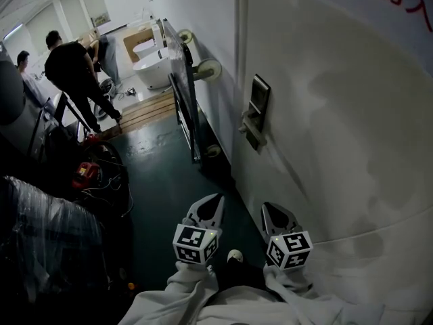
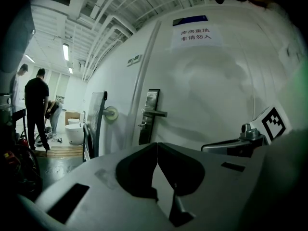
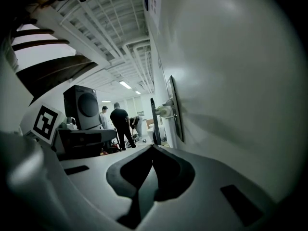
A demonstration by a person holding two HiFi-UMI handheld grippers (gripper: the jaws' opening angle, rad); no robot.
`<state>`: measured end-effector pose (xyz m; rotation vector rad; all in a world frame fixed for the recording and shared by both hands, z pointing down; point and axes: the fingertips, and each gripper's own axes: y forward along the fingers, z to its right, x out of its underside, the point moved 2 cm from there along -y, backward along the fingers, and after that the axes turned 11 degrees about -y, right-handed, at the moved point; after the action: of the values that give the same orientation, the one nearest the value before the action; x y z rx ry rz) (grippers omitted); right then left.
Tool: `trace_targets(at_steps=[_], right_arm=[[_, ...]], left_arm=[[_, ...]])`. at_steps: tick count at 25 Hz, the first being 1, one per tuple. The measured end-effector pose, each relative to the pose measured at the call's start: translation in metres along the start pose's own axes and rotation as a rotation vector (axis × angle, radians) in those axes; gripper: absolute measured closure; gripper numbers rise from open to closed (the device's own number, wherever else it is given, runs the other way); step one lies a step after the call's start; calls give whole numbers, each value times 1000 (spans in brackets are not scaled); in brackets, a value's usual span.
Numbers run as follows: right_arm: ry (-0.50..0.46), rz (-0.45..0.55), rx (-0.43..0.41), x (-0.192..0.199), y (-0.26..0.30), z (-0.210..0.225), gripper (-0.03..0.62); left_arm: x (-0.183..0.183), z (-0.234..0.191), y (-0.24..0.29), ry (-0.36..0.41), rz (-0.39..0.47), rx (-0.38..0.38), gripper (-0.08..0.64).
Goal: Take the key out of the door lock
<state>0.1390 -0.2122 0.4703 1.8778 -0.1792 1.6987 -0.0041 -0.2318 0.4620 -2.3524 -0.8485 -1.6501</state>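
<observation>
Left gripper [image 1: 211, 202]: we find the jaws clenched tip to tip, with nothing between them and touching nothing; the left gripper view confirms the closed seam [image 2: 157, 146]. Right gripper [image 1: 273, 210]: jaws likewise pressed together and empty, as its own view shows [image 3: 152, 148].

Both grippers sit low, close to the person's body and side by side. They are well apart from the door lock [image 1: 256, 110], which stands ahead of them and higher up on the white door [image 1: 338, 147].

From the left gripper view, the lock is a dark upright plate [image 2: 150, 117] with a lever handle [image 2: 156, 112] pointing right. The key [image 2: 142, 125] shows only as a small stub sticking out of the plate below the handle, too small for us to inspect in detail.

The right gripper runs near the door face. A framed panel on wheels [image 1: 184, 107] leans along the wall beyond the lock. Dark floor [image 1: 162, 175] lies to the left of the door, bordered on its far left by wrapped goods and cables [image 1: 88, 175]. People [image 1: 71, 73] stand at the far end.
</observation>
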Motion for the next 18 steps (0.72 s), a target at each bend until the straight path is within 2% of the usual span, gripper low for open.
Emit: trace_targets(at_steps=[9,14,18], right_arm=[[-9,-5,-16,-1,35,20,540],[-20,-19,-23,3,37,22,540],[-15,-30,-7,6,35,27,540]], left_arm=[[-9,-25,26,-8,18,-43,546],[-5,-34,26,-44,25,-73,546],[-1,-33,30,-71,18,-65,546]])
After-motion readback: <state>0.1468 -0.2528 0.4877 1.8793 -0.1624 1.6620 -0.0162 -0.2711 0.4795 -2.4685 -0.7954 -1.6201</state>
